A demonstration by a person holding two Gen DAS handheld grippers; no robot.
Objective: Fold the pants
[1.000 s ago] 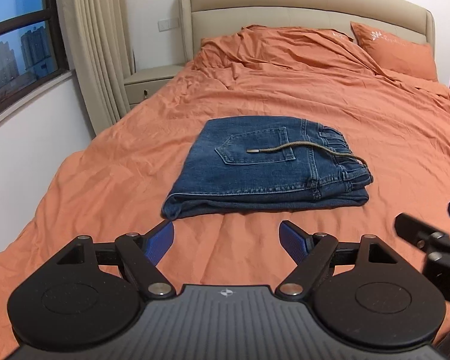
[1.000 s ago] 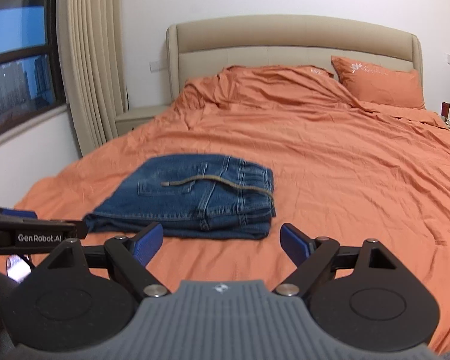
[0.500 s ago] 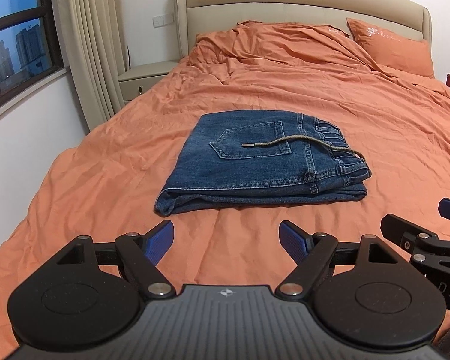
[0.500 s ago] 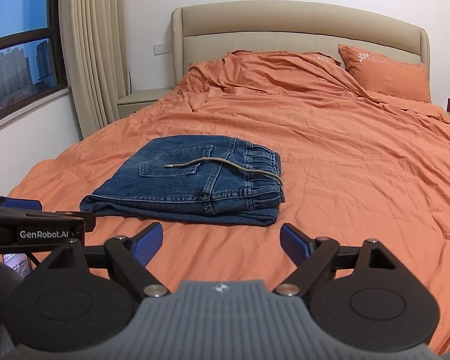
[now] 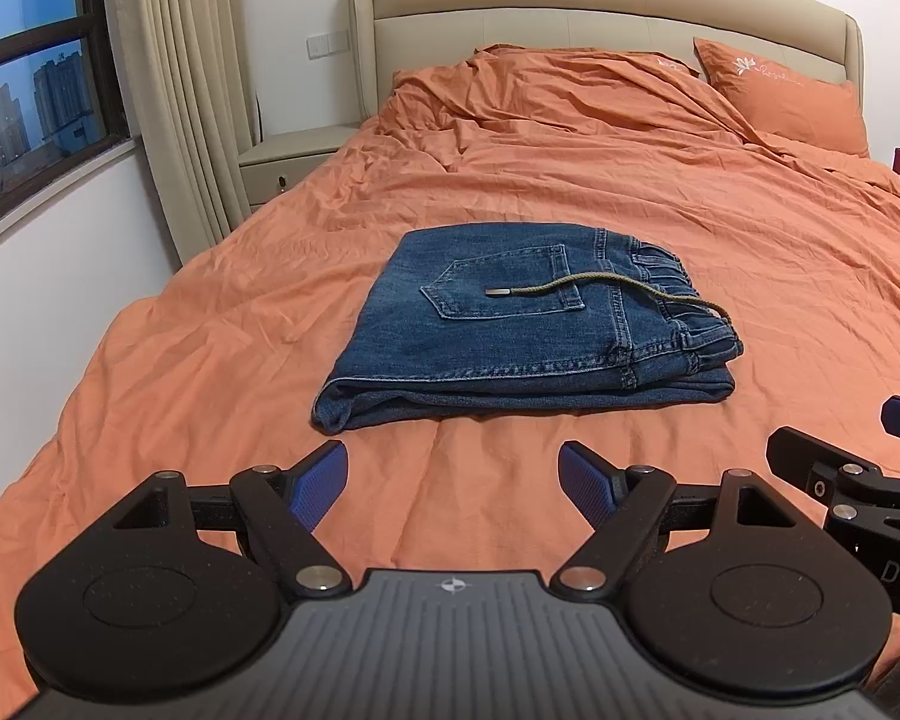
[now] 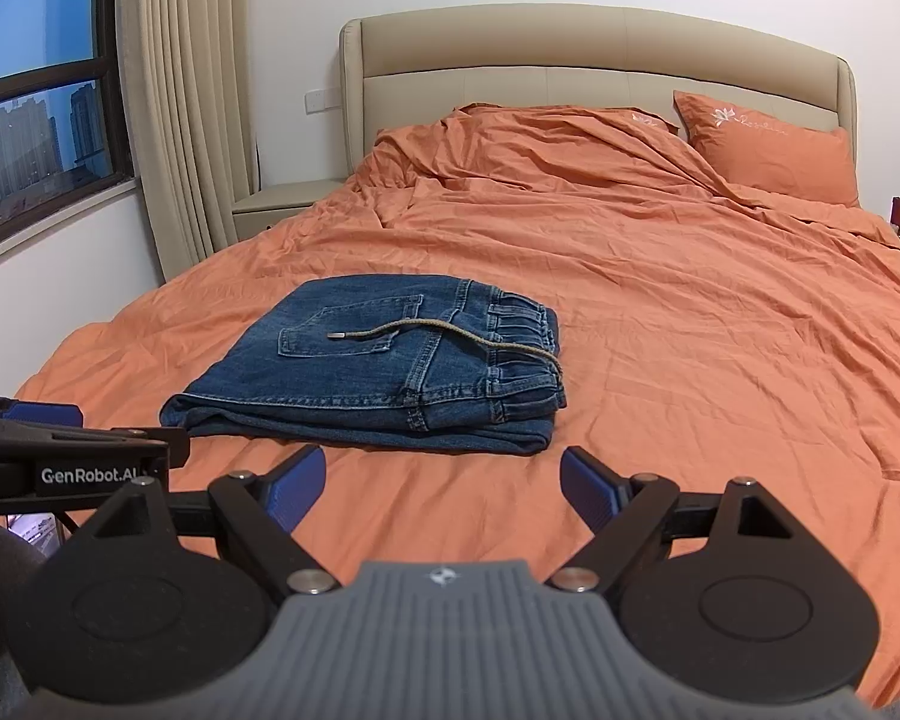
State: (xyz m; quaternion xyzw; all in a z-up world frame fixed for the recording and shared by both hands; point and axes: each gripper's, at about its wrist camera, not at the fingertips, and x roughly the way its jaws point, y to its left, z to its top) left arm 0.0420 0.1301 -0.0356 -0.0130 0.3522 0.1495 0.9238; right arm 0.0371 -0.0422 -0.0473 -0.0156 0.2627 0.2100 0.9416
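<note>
Change since a second ago: in both views the folded pants sit a little higher and smaller in frame, so both grippers have drawn back toward the foot of the bed; the bundle itself has not shifted.

Left wrist view: the left gripper (image 5: 453, 474) hangs above the orange duvet (image 5: 222, 360) with its blue pads spread wide, holding nothing. The pants (image 5: 510, 324) lie ahead, well apart from the pads, folded into a compact rectangle near the middle of the bed, back pocket up. The drawstring (image 5: 606, 291) trails loose across the pocket.

Right wrist view: the right gripper (image 6: 444, 483) is likewise spread and empty, short of the bundle's near edge. The pants (image 6: 384, 372) sit ahead and slightly left, waistband toward the right.

Step in hand: the fold looks finished, and this reads as the retreat.

Doing it well: keep both claws released and clear of the denim so no layer is dragged. If tidying is wanted, tuck the drawstring in lightly, without lifting the top layer.
</note>
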